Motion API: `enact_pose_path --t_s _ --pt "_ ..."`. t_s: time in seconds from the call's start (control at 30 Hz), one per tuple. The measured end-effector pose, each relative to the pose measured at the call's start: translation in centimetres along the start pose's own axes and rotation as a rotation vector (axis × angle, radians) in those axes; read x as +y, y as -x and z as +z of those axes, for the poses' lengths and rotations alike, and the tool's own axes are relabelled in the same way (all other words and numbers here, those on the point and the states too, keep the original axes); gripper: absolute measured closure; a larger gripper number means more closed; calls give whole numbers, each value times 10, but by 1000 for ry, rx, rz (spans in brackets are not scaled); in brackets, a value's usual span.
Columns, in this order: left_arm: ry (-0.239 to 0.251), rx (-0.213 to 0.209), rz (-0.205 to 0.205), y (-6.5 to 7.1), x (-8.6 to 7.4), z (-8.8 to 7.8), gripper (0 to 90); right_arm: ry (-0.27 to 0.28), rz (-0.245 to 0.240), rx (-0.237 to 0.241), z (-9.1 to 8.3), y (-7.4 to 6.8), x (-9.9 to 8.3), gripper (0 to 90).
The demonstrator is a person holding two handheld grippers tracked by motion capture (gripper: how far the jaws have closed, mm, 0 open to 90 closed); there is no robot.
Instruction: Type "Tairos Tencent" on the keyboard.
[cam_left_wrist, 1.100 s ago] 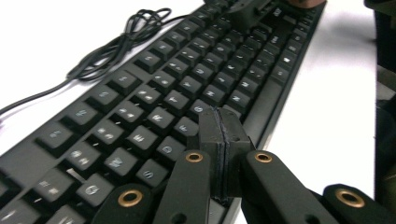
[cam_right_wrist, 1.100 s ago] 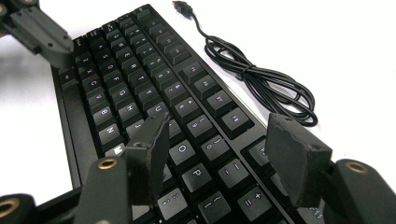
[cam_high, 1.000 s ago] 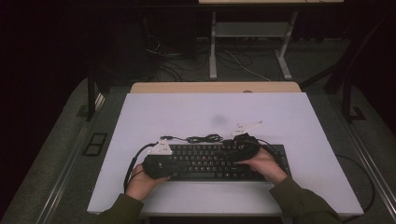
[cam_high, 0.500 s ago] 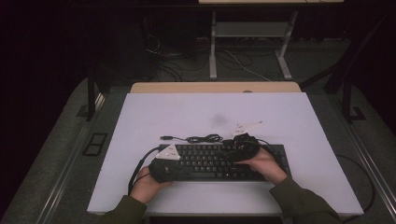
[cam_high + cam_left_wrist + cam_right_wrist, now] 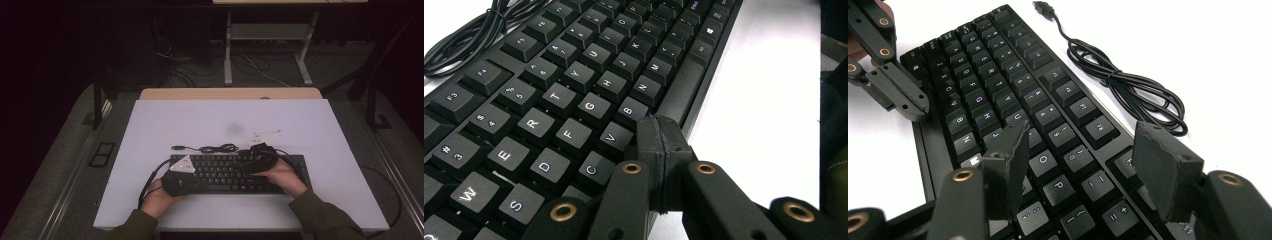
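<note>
You have one white rectangular table [image 5: 150, 130] in front of you, and on it lies one flat black plastic keyboard [image 5: 225, 172] with white-lettered keys, set toward your near edge, between the middle and the right of the table. One thin black cable [image 5: 217, 148], bundled in a loose coil and ending in a single plug, lies on the table just beyond the keyboard's far edge.

You hold two black two-jaw grippers, one in each hand. Your left gripper [image 5: 659, 135] sits at the keyboard's near left corner; its jaws are pressed flat together with nothing between them, and the tip hangs over the bottom letter row, beside the V and B keys. Whether it touches a key cannot be told.

Your right gripper [image 5: 1083, 150] is above the right half of the keyboard, its jaws standing well apart and grasping nothing, with keys showing in the gap between them.

Two grey three-cornered plates show in the high view, one on top of each gripper
</note>
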State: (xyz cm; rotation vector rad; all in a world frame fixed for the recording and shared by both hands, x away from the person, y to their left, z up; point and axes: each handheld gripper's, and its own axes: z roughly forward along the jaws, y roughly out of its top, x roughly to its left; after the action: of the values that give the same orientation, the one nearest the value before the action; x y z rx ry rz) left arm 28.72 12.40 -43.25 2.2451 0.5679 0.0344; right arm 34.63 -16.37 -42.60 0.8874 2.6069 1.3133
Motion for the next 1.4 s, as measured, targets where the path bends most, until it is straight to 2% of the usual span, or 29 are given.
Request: enact_pose_path --t_s 0.1,0.33,0.53,0.7,0.87,1.0,1.4 --pt "-14 7 10 0 0 2 888 -1 0 -1 0 0 0 394" --pt "-8 2 4 -1 0 1 888 -1 -1 0 0 -1 0 394" --pt "15 3 -11 -2 1 -1 885 1 0 0 0 0 0 394" --pt "39 6 -27 -4 1 -5 838 3 2 0 -1 0 0 394" --pt "64 18 -42 -7 2 -8 753 2 1 -1 -1 -1 0 394" --pt "90 29 -68 -9 2 -10 664 4 1 1 -3 -1 0 394" --pt "140 66 -103 -19 4 -12 378 9 5 0 -5 -2 -1 394"
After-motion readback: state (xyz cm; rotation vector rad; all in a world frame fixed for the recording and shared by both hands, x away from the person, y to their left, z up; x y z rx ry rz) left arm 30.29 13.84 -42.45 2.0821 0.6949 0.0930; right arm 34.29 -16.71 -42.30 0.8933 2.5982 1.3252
